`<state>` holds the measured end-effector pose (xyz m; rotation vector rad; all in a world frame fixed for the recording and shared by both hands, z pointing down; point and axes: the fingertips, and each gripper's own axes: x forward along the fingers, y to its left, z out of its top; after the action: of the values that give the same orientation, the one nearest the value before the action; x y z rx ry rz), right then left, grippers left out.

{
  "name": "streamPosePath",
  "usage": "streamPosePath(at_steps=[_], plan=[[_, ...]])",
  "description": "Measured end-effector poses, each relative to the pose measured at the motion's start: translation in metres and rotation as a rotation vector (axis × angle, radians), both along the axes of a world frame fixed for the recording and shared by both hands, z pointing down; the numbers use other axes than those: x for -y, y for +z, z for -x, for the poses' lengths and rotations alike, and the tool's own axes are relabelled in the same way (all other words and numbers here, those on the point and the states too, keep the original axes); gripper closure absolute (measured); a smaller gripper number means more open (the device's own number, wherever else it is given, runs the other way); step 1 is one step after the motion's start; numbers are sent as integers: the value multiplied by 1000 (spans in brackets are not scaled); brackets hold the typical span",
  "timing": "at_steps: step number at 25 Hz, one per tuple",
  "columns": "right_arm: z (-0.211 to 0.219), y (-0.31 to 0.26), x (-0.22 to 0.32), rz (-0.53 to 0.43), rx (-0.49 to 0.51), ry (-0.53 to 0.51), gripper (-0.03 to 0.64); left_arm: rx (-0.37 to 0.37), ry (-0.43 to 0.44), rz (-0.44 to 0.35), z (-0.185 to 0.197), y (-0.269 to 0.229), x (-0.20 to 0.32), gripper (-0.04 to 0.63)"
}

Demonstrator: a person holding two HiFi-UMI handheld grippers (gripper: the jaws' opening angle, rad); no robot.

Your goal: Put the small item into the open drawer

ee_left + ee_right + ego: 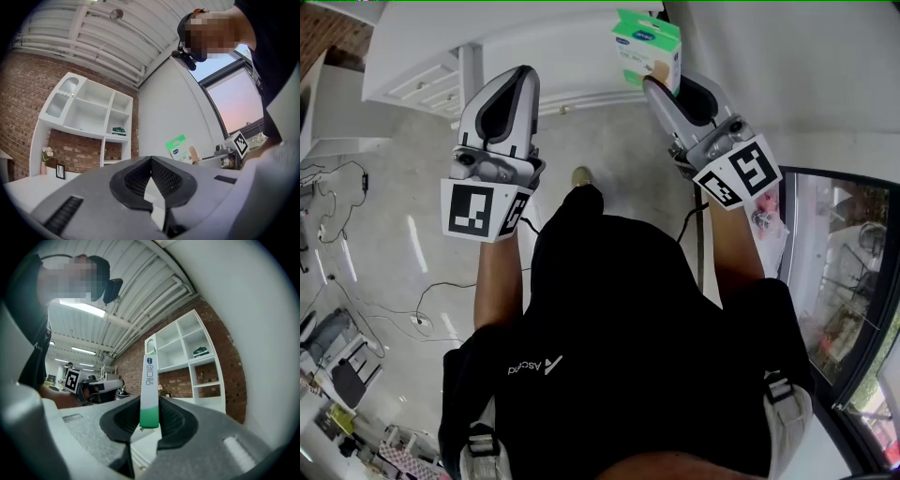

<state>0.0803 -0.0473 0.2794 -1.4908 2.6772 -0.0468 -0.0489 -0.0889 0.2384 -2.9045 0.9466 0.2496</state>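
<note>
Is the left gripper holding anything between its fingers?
No, the left gripper is shut, its fingers touching at the tips with nothing between them.

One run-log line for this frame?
right gripper: shut on green-and-white box | left gripper: shut, empty | box: not yet placed | ahead: white shelf unit

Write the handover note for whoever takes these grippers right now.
Left gripper: shut, empty.
Right gripper: shut on the green-and-white box, which stands up between the pads.
Done: box picked up and held clear of any surface, near the white furniture.
Left: find the open drawer (I cannot make it out here), set the box inside, release.
</note>
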Motion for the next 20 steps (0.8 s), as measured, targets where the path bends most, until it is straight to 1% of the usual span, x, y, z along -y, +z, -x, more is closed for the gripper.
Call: streamPosePath(at_steps=[5, 8, 10, 13, 15, 20], plan=[[-3, 4, 1, 35, -46, 16, 532, -6, 24, 11, -6, -2, 2, 597], [-9, 15, 5, 66, -84, 28, 532, -2, 47, 13, -12, 2, 3, 597], [-7, 33, 29, 97, -105, 31, 532, -3, 54, 24, -8, 15, 25, 597], [15, 59, 93, 157, -137, 24, 532, -11, 39, 63, 17, 35, 88, 597], [26, 70, 122, 192, -164, 13, 532, -13, 29, 89, 27, 43, 116, 597], [28, 99, 153, 277, -246, -17, 532, -8, 7, 118, 26, 58, 140, 597]])
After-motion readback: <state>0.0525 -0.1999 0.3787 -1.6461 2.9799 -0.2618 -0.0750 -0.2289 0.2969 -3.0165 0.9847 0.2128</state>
